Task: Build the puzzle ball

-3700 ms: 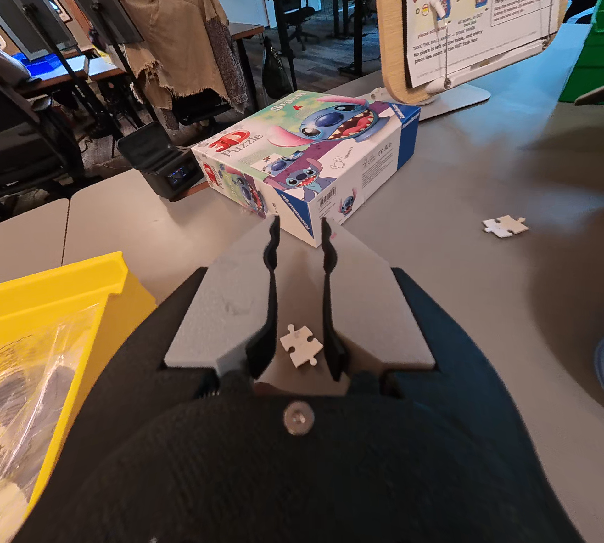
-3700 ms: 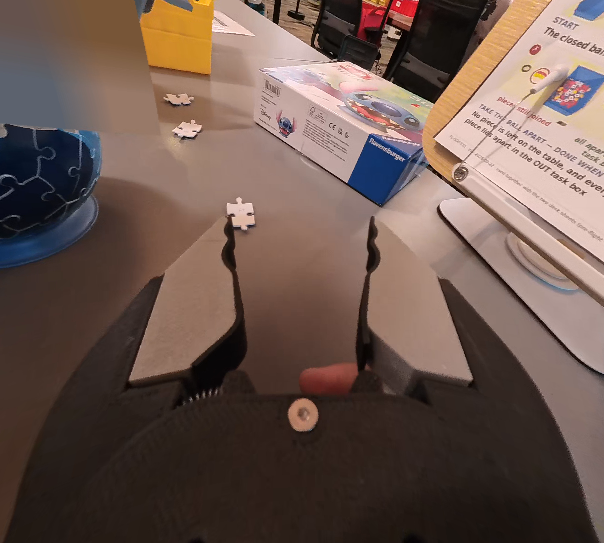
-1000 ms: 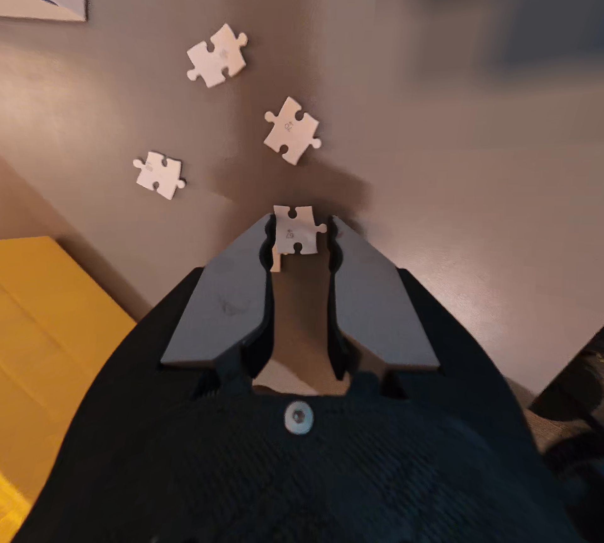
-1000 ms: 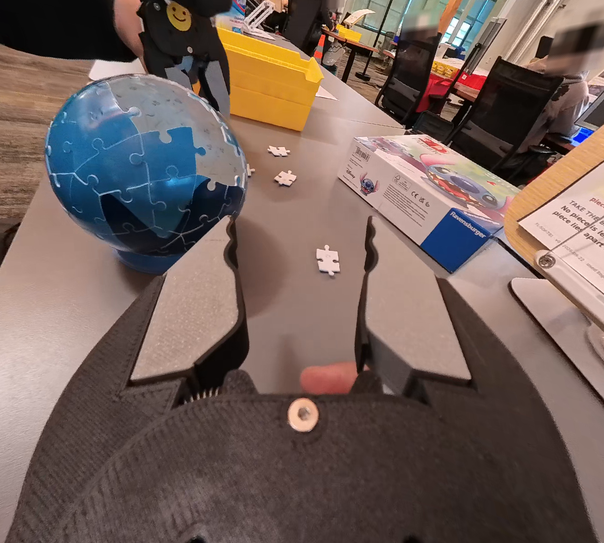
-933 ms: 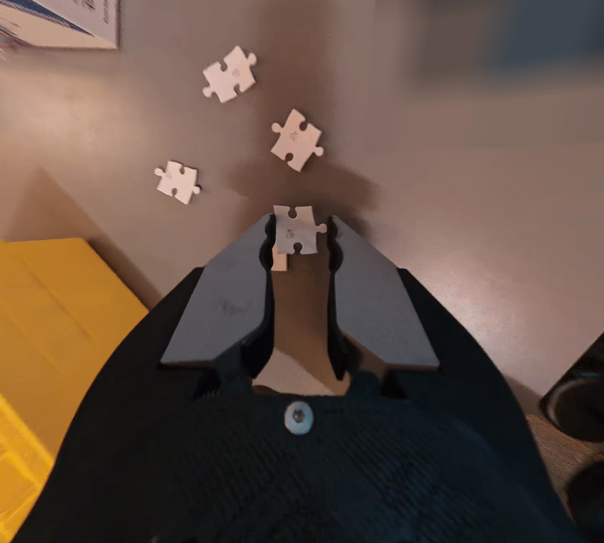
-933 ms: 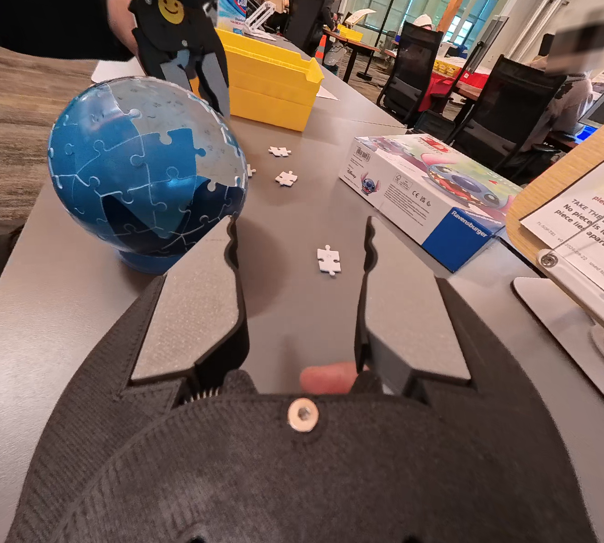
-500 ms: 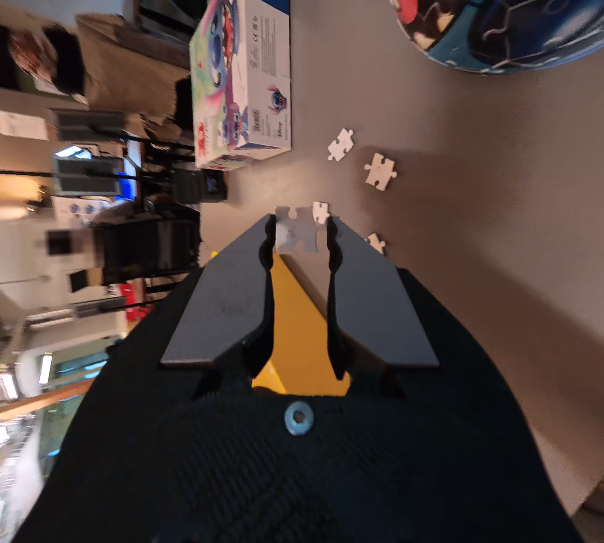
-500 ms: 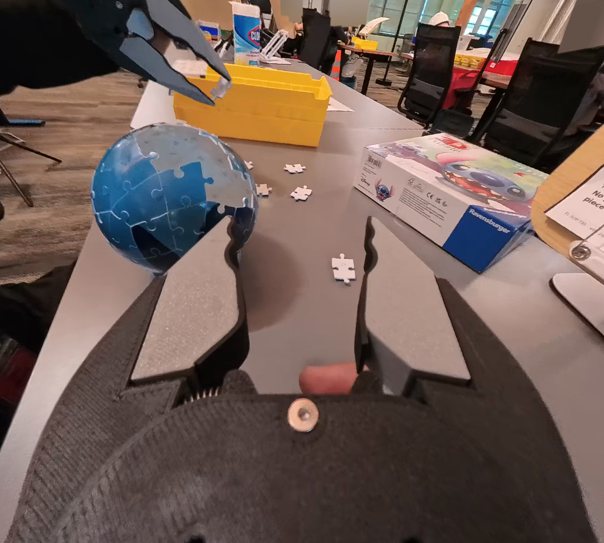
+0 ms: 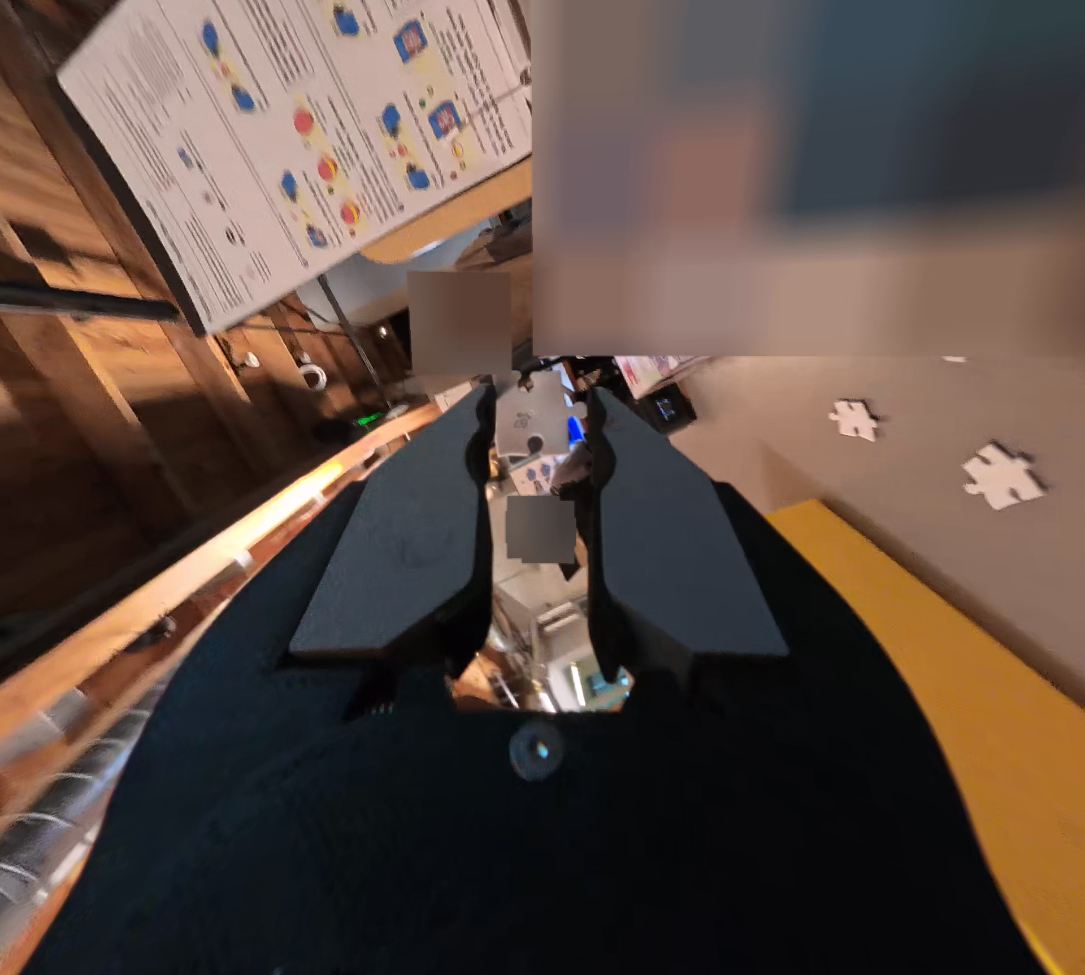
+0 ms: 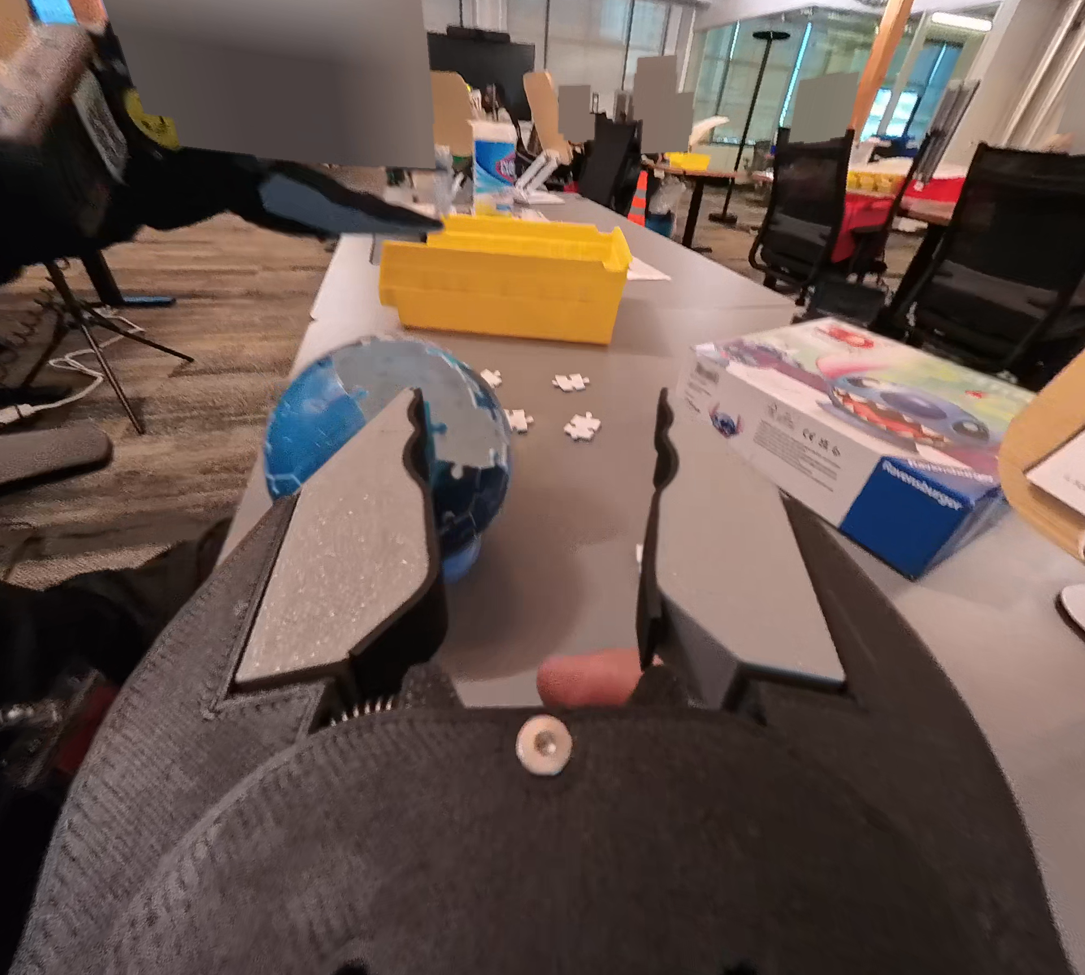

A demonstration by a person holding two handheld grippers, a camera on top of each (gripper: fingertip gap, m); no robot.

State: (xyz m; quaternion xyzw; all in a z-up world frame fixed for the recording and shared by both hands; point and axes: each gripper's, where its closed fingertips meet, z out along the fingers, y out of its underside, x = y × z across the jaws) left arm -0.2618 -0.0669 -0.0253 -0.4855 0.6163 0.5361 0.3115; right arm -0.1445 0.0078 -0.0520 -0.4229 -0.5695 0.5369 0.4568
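Up in the air at the left, the left hand-held gripper (image 9: 535, 412) is turned on its side, its two dark fingers (image 9: 411, 536) nearly together and pinching a single pale puzzle piece (image 9: 531, 418) at the tips. From the other side it shows as a dark beak (image 10: 352, 210) reaching rightward above the near end of the yellow bin (image 10: 505, 283), clear of everything on the table (image 10: 587, 565).

The right hand-held gripper (image 10: 537, 453) is held low over the near part of the table with its grey fingers (image 10: 352, 547) spread wide and nothing between them. A fingertip (image 10: 587, 682) of the person shows at the base of the gap.

The puzzle ball (image 10: 387, 442) stands on the table just left of that gap, on a blue ring base (image 10: 461, 559). It is mostly blue, with a paler patch across its top, and the left finger of the right hand-held gripper hides part of it from view; whether they touch cannot be told.

Loose white pieces (image 10: 581, 425) lie scattered on the table between the ball and the yellow bin. To the right sits the printed puzzle box (image 10: 834, 447), lying flat, and beyond it at the far right edge the wooden corner of an instruction board (image 10: 1045, 453). That board's printed sheet (image 9: 293, 113) fills the upper left of the left wrist view, blurred.
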